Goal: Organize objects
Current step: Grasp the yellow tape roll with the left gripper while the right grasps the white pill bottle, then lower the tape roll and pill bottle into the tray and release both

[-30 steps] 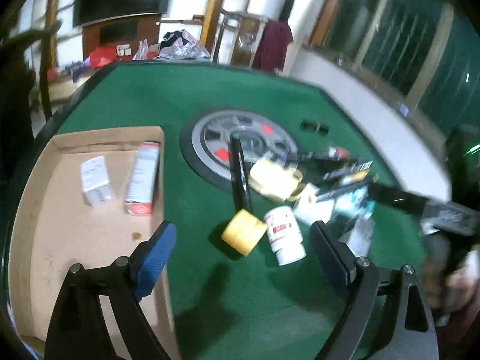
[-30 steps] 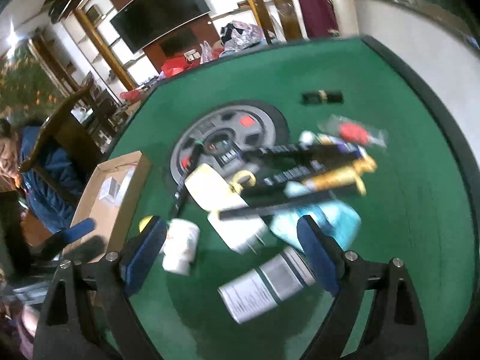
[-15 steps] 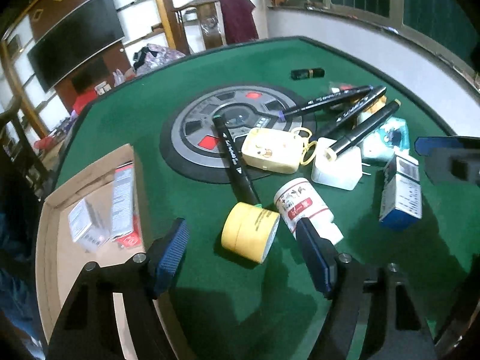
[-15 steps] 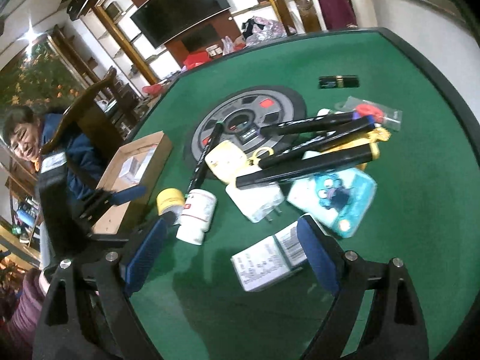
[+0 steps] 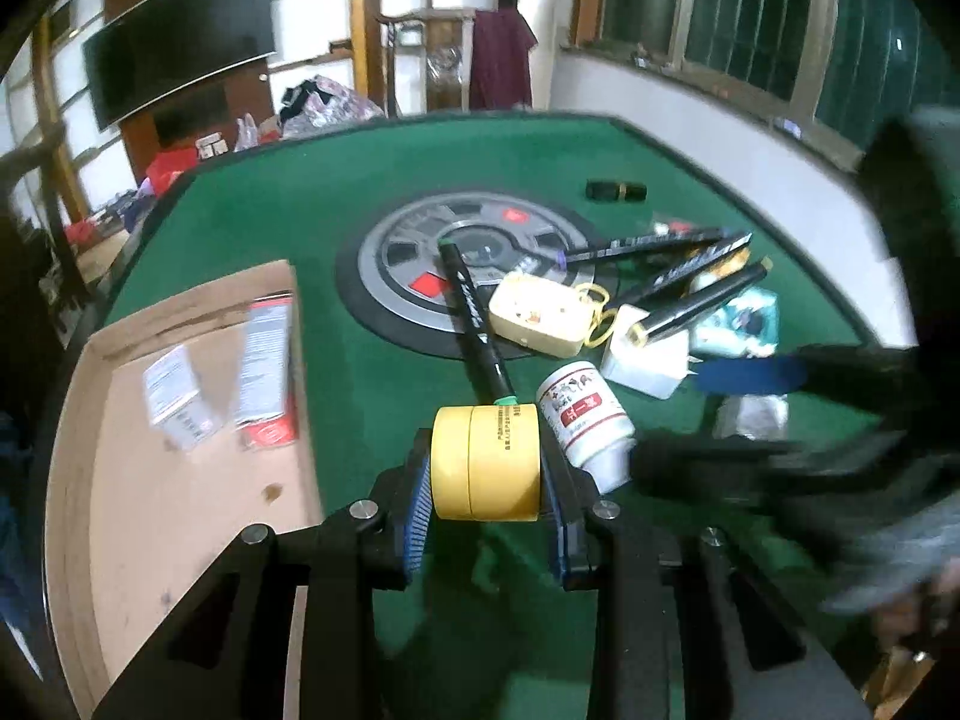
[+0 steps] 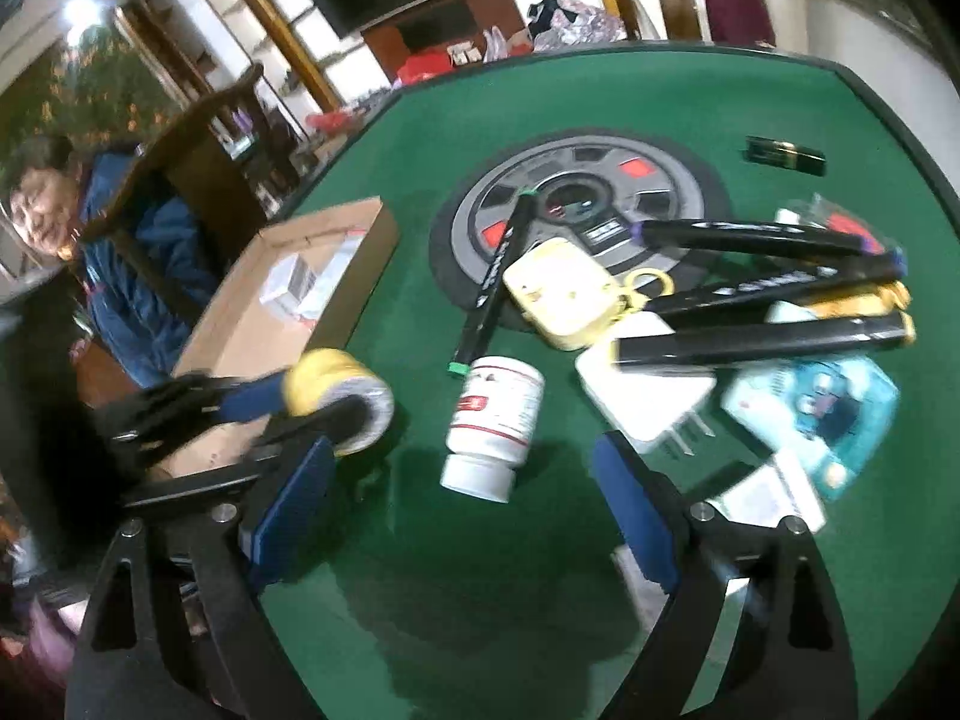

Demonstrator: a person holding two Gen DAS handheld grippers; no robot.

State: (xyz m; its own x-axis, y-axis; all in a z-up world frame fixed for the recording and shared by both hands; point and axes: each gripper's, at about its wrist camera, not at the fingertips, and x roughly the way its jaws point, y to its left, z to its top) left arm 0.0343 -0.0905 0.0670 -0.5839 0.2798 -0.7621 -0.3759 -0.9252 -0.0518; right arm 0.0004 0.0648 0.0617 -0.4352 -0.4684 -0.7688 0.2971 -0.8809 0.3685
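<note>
A yellow tape roll (image 5: 486,462) stands on edge between the blue pads of my left gripper (image 5: 486,480). Its jaws are closing and both pads touch the roll's flat sides. The same tape roll (image 6: 336,402) shows in the right wrist view beside the cardboard box (image 6: 372,276). My right gripper (image 6: 462,480) is open, hovering over a white pill bottle (image 6: 495,420) that lies on the green table. The pill bottle (image 5: 585,414) rests just right of the tape. The cardboard box (image 5: 150,540) holds two small cartons.
A pile sits beyond the bottle: black markers (image 6: 762,339), a yellow case (image 6: 558,288), a white charger (image 6: 648,384), a teal packet (image 6: 816,402) and a small white box (image 6: 774,498). A person in a blue jacket (image 6: 138,276) sits behind the cardboard box.
My left jaws have narrowed from wide apart to touching the tape roll. The right gripper has slid left, from over the small white box to over the pill bottle.
</note>
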